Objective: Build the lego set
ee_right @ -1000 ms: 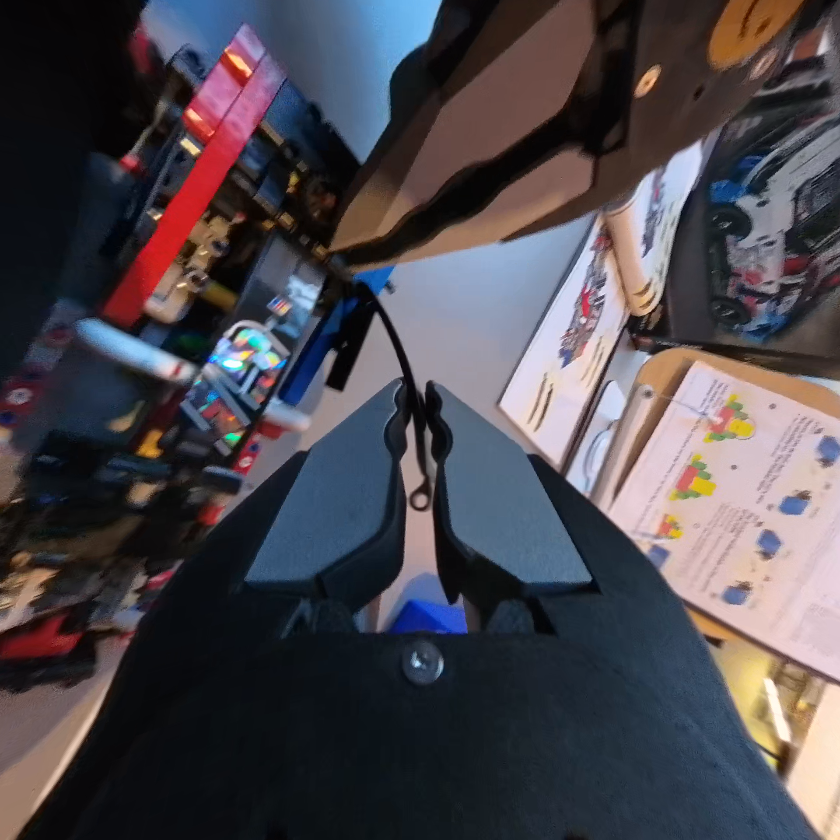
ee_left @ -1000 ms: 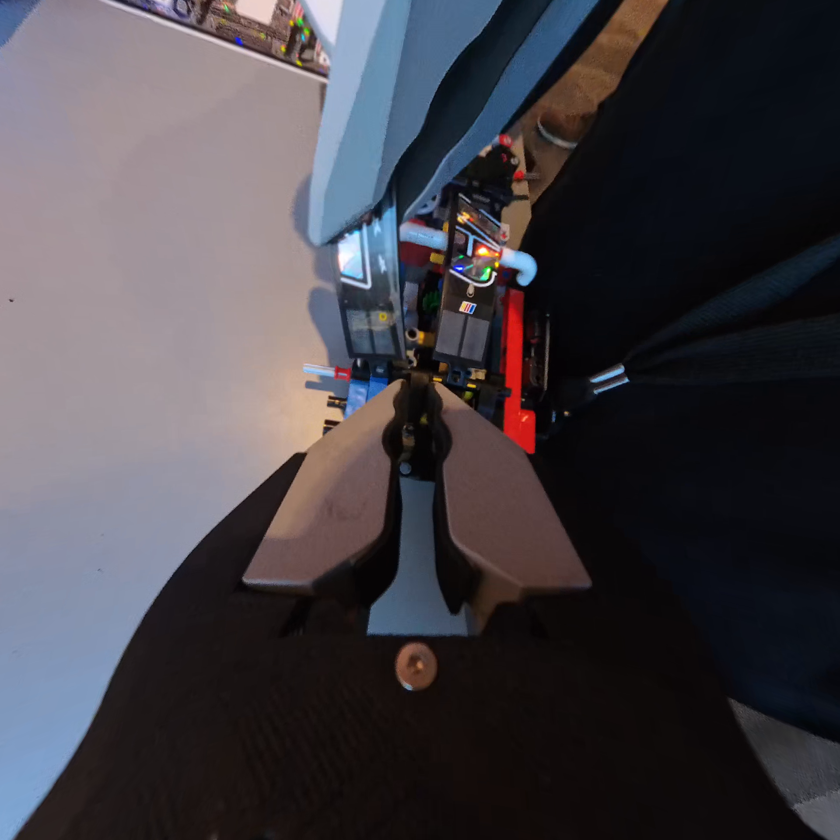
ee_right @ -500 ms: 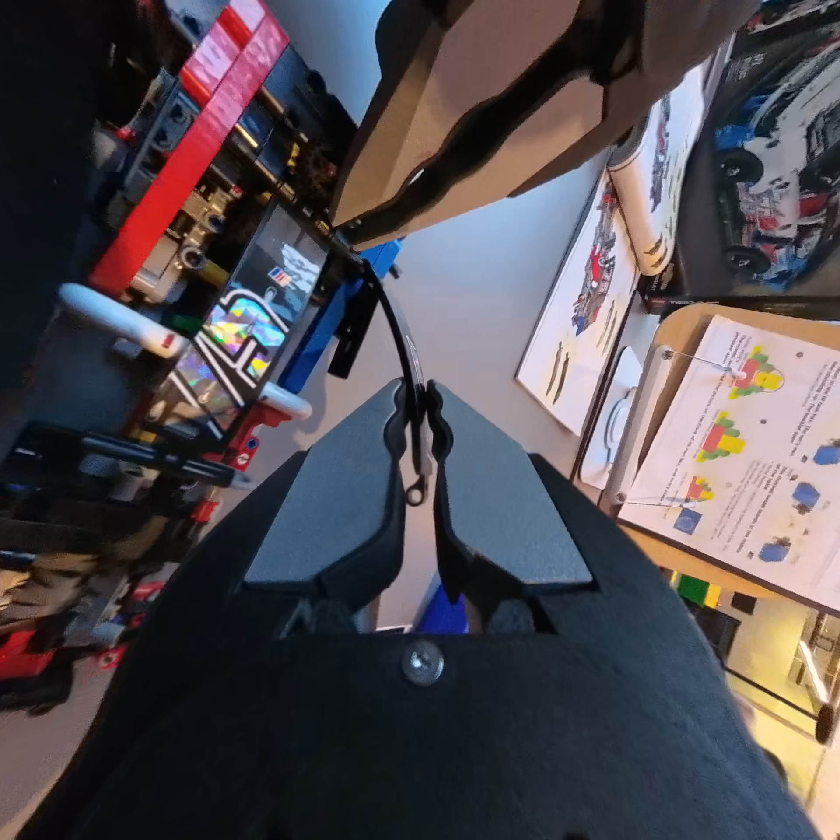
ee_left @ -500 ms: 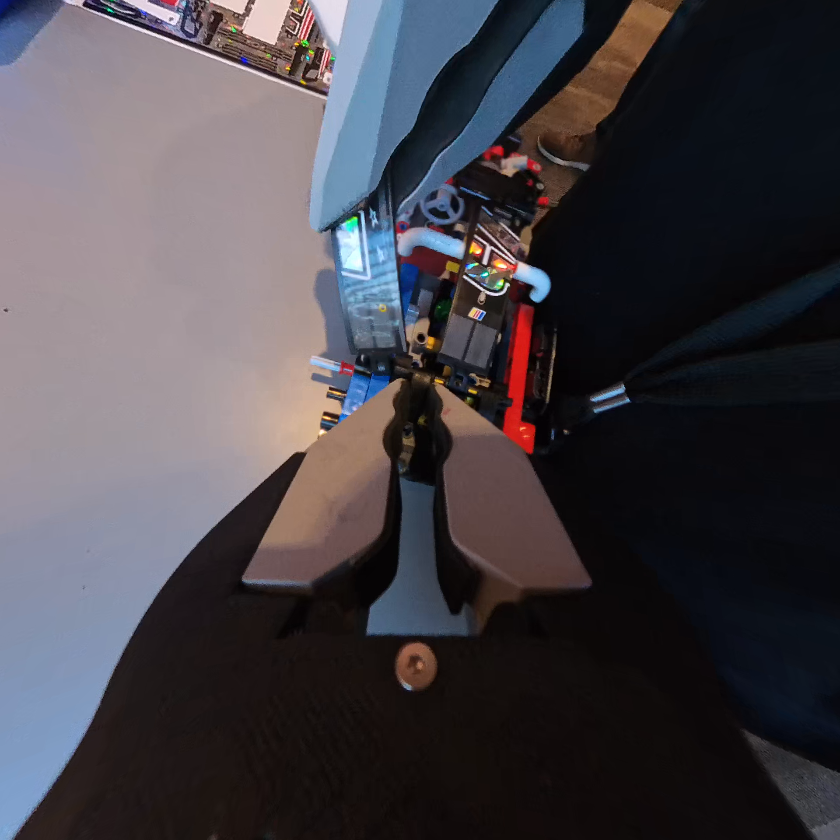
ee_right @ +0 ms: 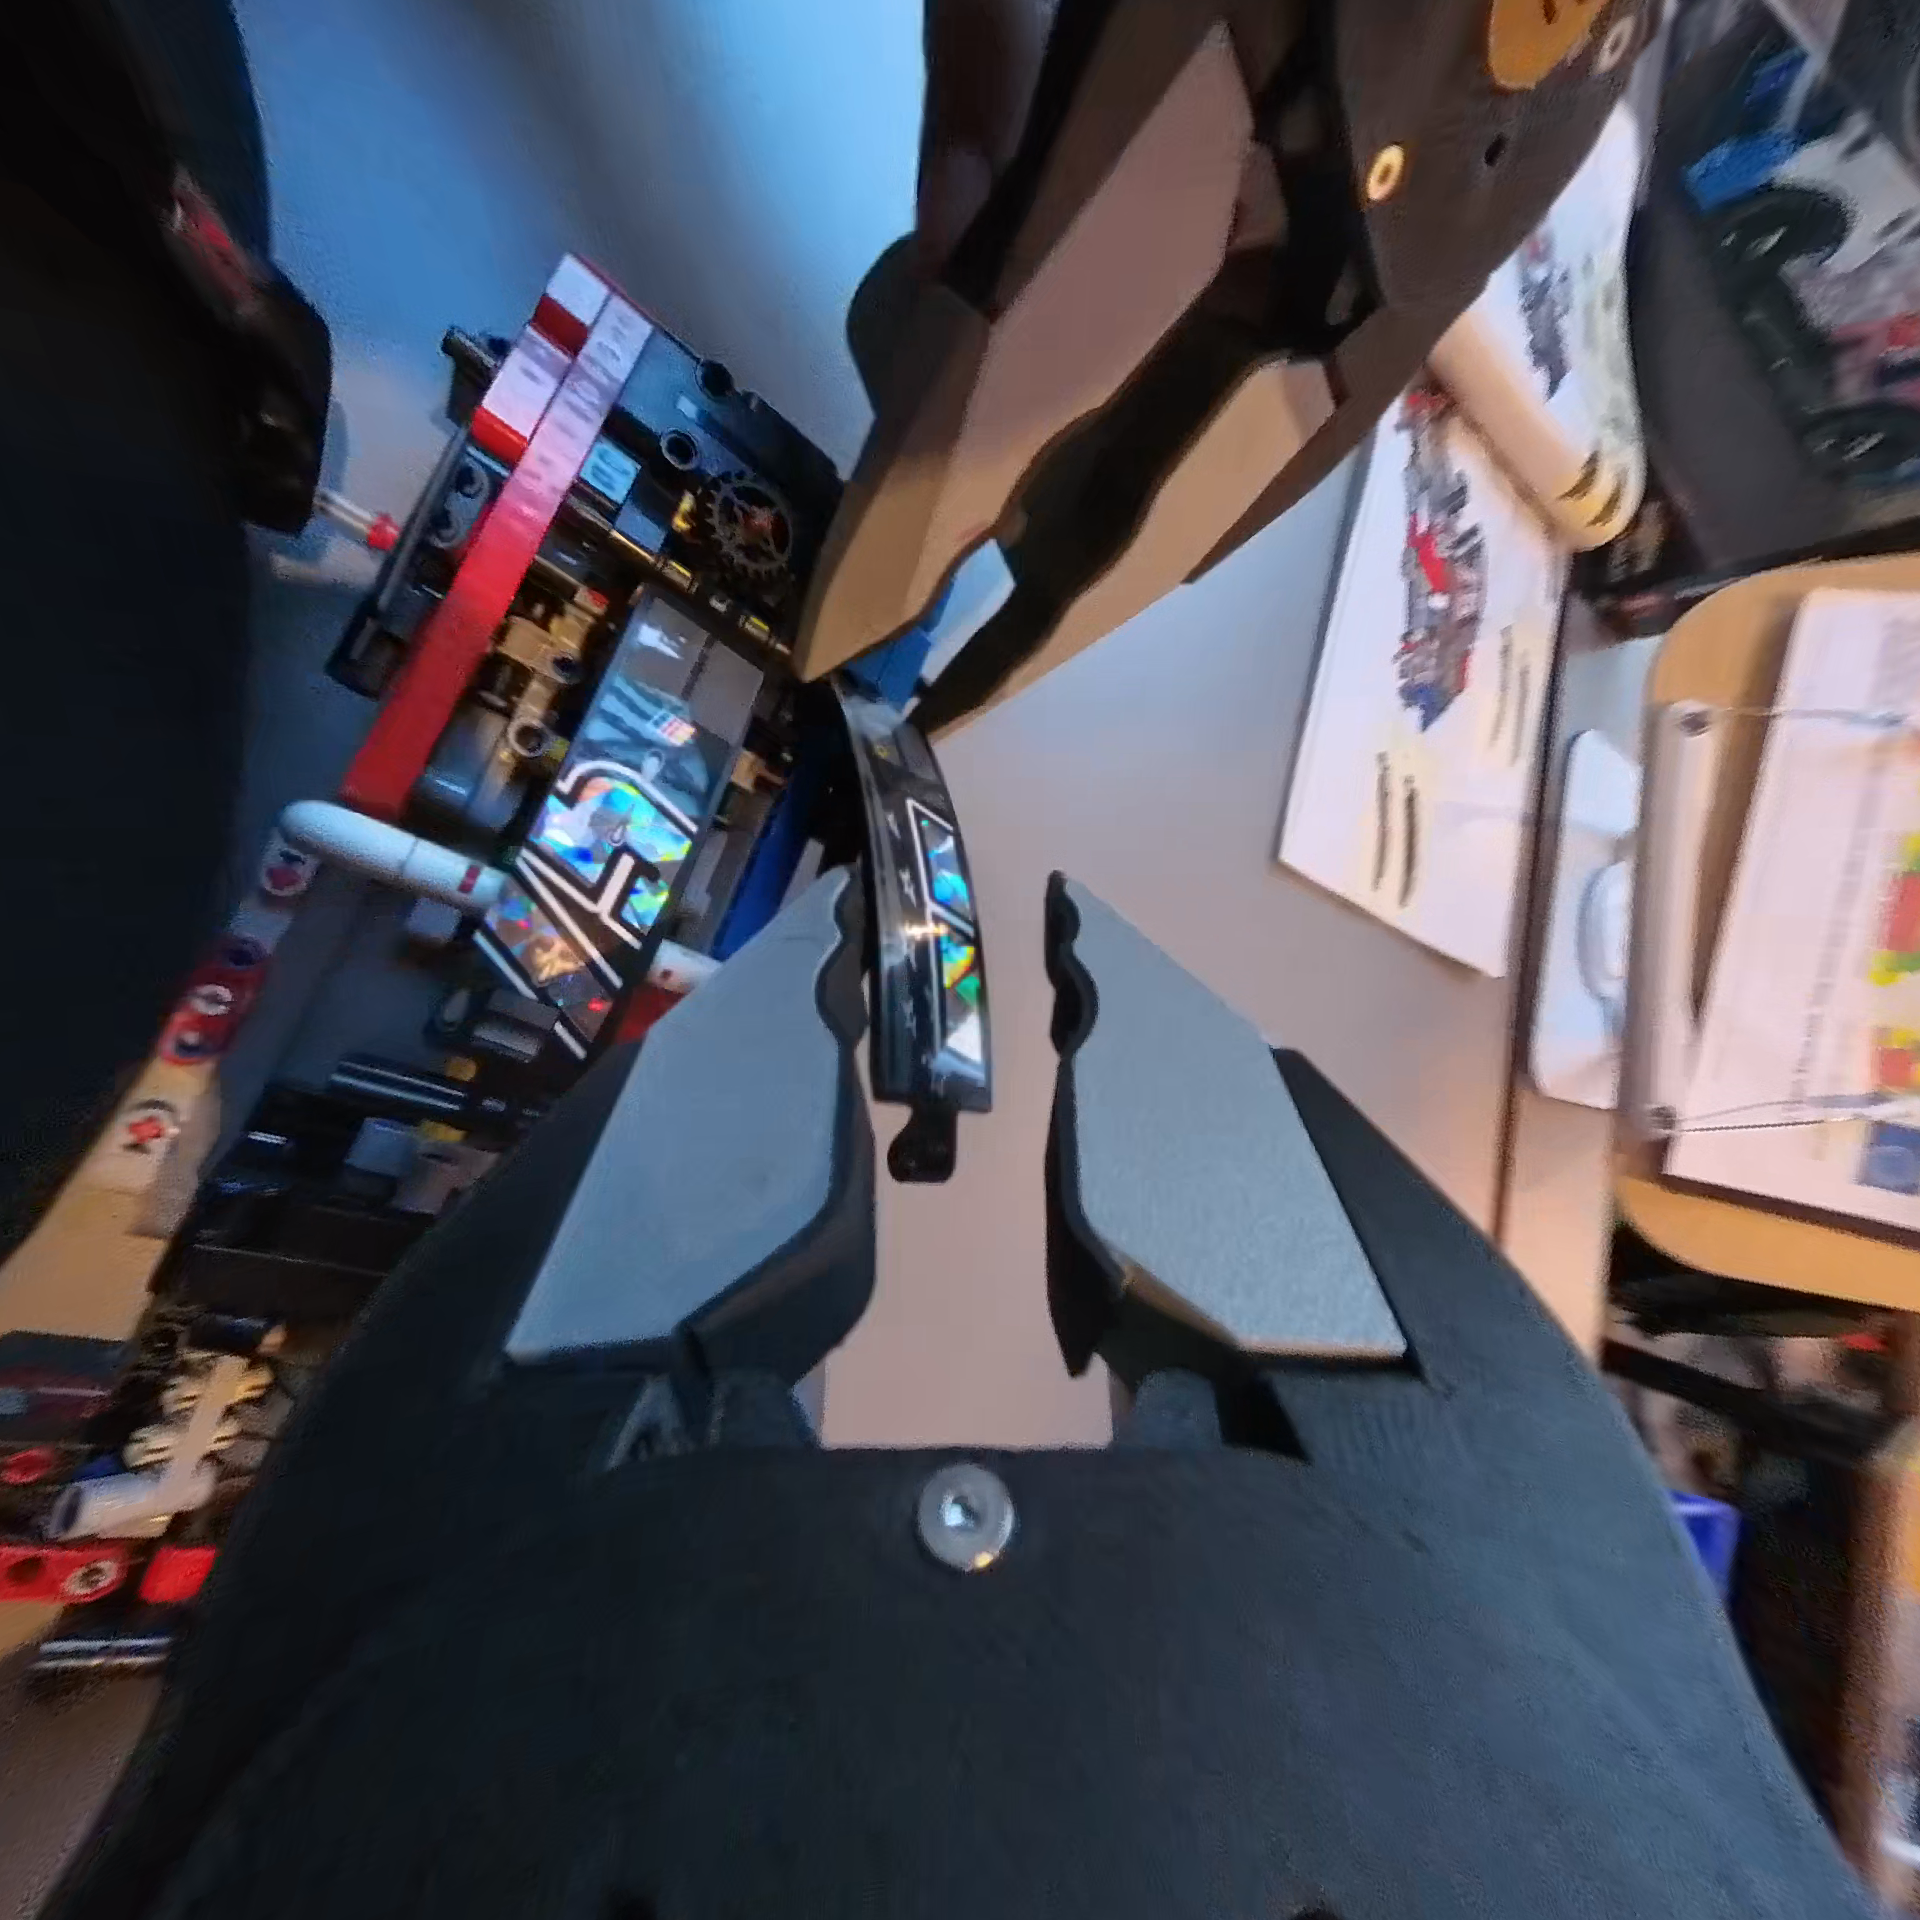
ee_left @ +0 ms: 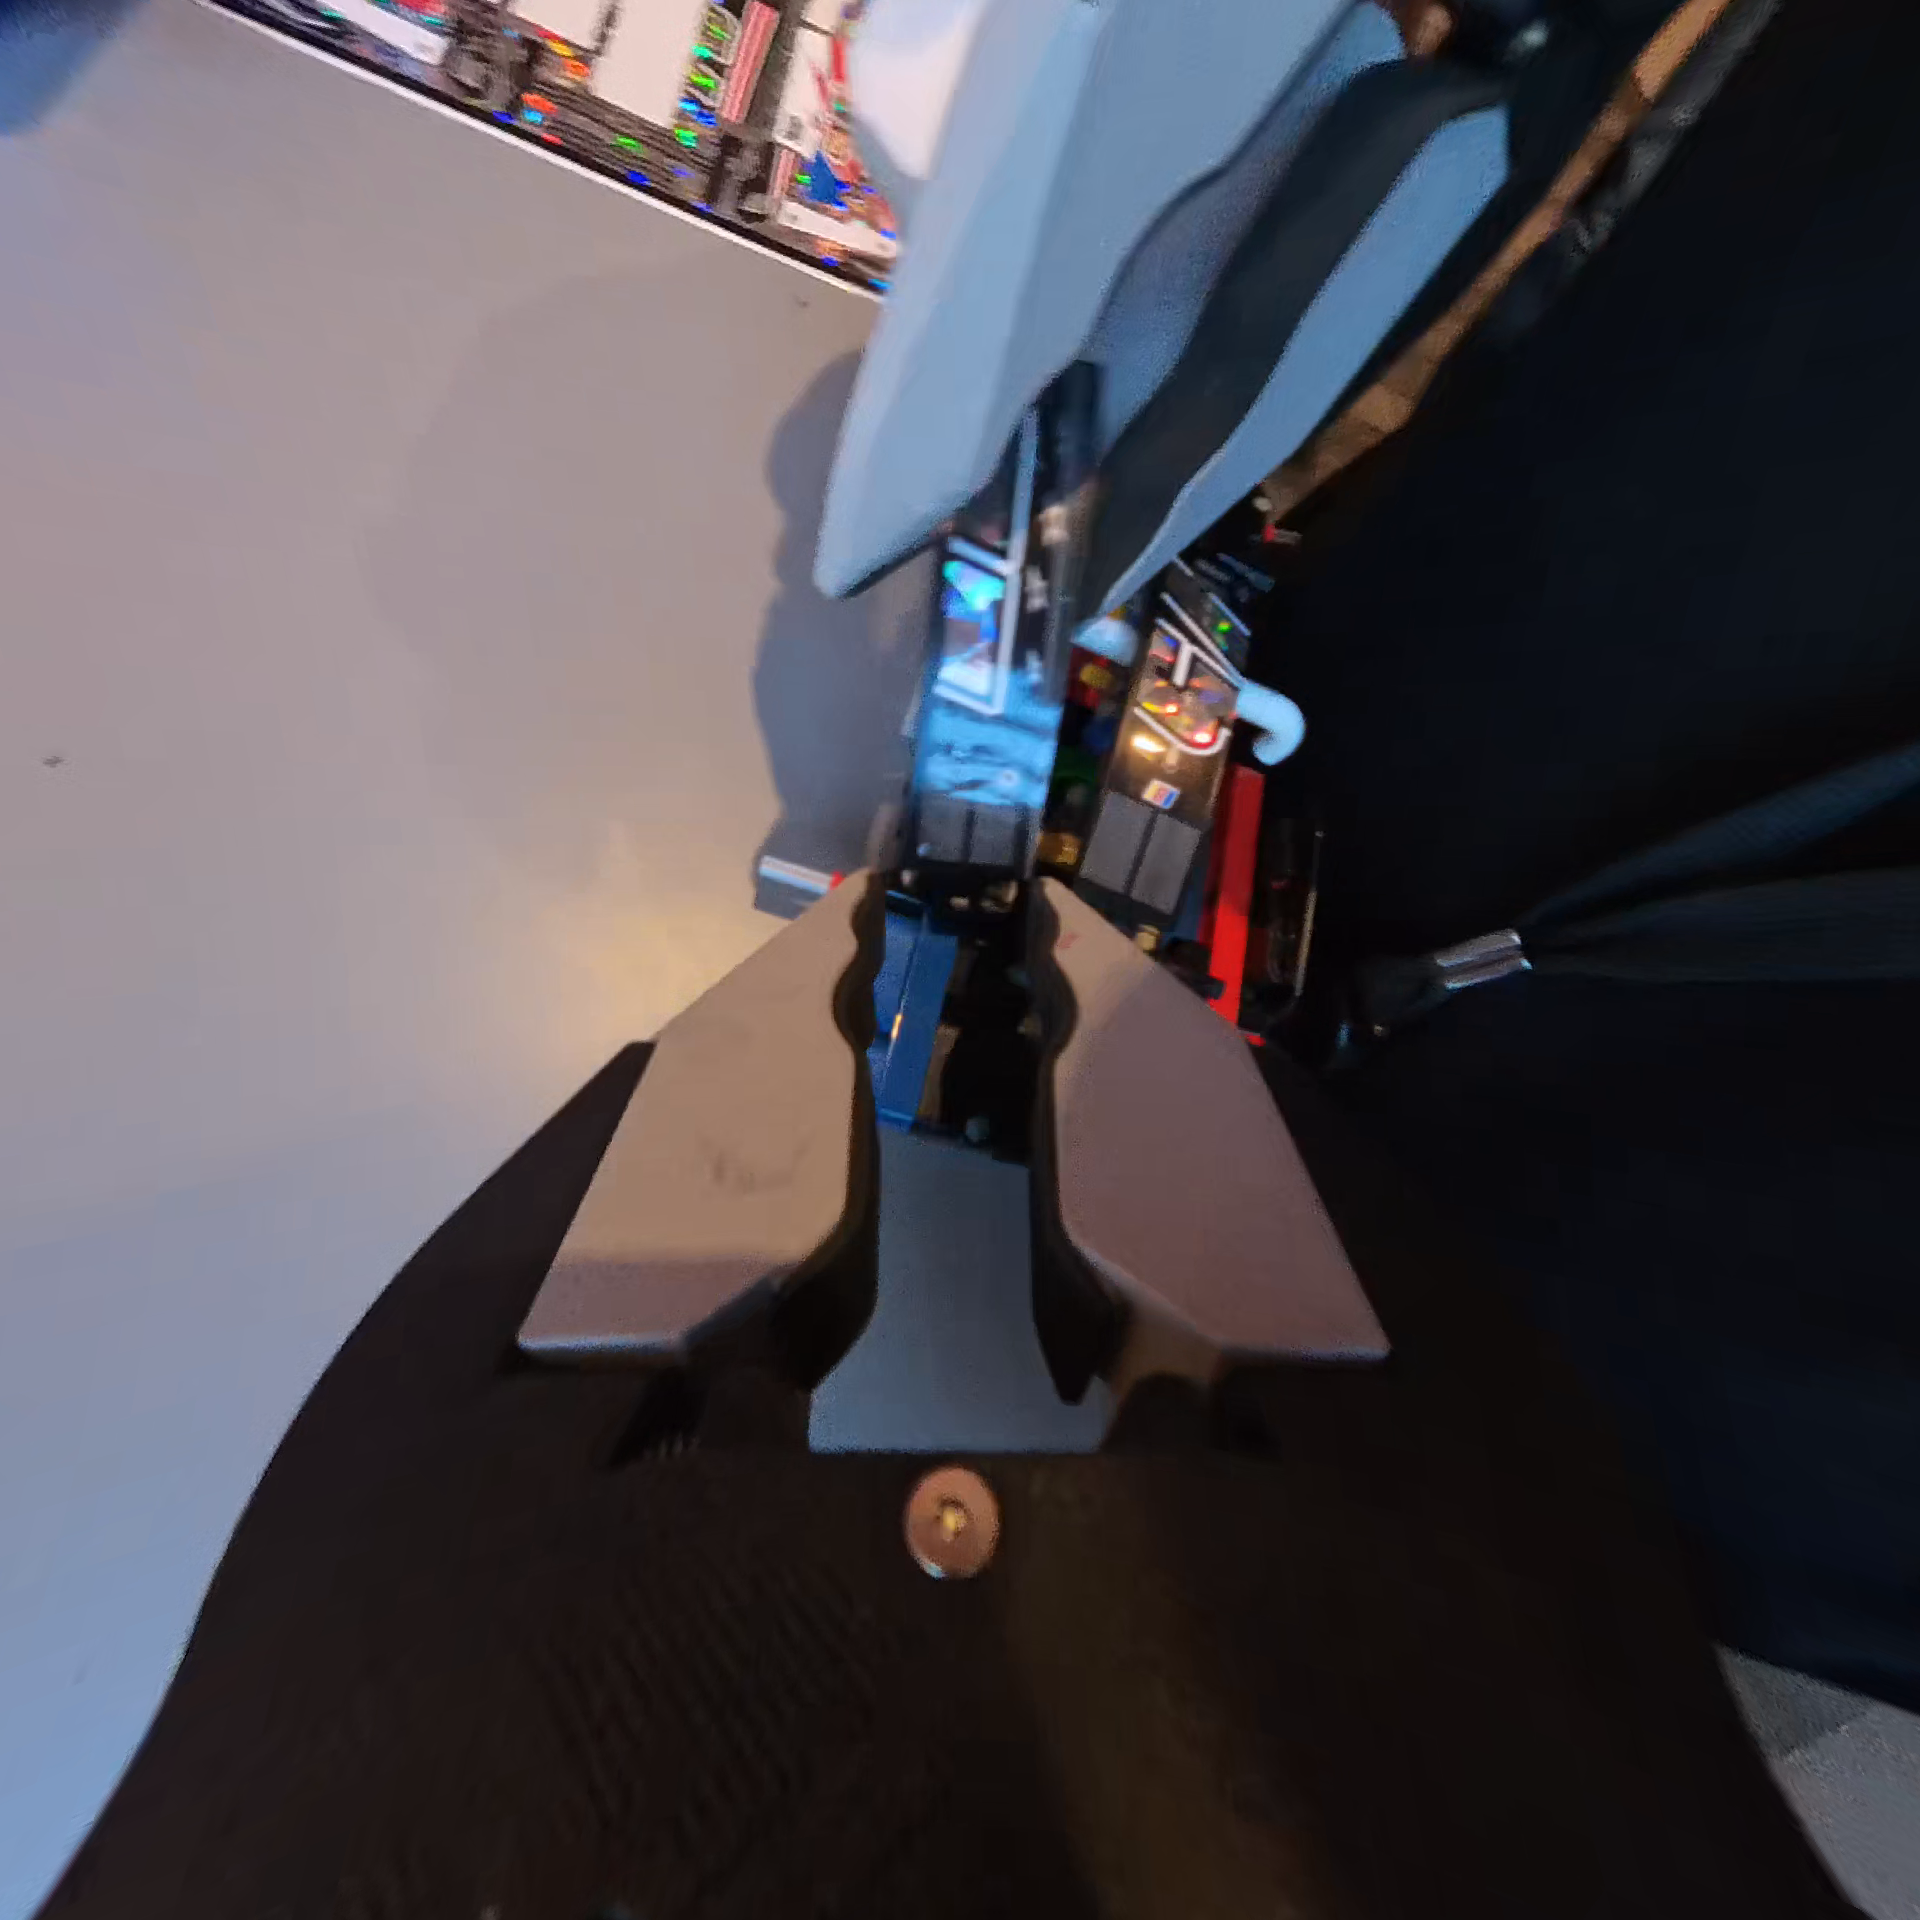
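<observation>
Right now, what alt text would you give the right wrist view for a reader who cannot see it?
The right claw stands open around a curved black panel with shiny stickers, attached to a partly built lego model. The left claw, also open, reaches in from above at the panel's far end. Instruction sheets lie to the right.

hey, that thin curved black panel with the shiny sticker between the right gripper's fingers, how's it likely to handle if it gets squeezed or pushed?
The curved black panel looks thin and arched, so it probably flexes under a squeeze. Its glossy sticker face may slip against the right gripper fingers. It seems joined only at its far end, near the left gripper, so a sideways push would likely swing it.
</observation>
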Demonstrator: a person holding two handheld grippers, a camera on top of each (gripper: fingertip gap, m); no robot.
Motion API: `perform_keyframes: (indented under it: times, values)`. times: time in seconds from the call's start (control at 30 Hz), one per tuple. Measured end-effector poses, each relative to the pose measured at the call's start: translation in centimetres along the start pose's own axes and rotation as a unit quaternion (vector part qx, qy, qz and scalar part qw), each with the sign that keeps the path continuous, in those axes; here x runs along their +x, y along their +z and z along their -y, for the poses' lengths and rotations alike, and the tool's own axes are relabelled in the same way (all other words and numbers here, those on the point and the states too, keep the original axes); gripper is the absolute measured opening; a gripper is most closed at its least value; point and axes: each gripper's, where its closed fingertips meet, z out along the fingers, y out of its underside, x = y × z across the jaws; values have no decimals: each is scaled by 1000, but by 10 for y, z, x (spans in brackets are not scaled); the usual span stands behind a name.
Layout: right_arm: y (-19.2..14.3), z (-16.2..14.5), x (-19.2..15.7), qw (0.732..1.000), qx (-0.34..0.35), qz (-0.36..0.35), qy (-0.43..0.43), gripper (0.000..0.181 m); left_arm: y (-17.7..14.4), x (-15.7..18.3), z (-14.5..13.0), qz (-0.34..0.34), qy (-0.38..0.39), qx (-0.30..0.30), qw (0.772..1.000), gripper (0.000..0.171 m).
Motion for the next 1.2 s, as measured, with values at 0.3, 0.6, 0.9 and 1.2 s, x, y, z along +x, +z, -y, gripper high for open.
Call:
perform_keyframes:
  times: [0.3, 0.6, 0.9, 1.2]
  values:
    - [10, 5, -6, 990, 29, 95, 100, 34, 2, -4, 1, -56, 11, -3, 998, 14]
    - [18, -3, -19, 933, 31, 249, 257, 25, -14, -9, 14, -120, -3, 47, 992, 11]
    - [14, -3, -17, 944, 26, 218, 245, 24, -41, -19, 8, -59, -33, 82, 994, 18]
    - [-27, -11, 2, 942, 65, 152, 291, 24, -21, -3, -7, -84, -65, 60, 992, 38]
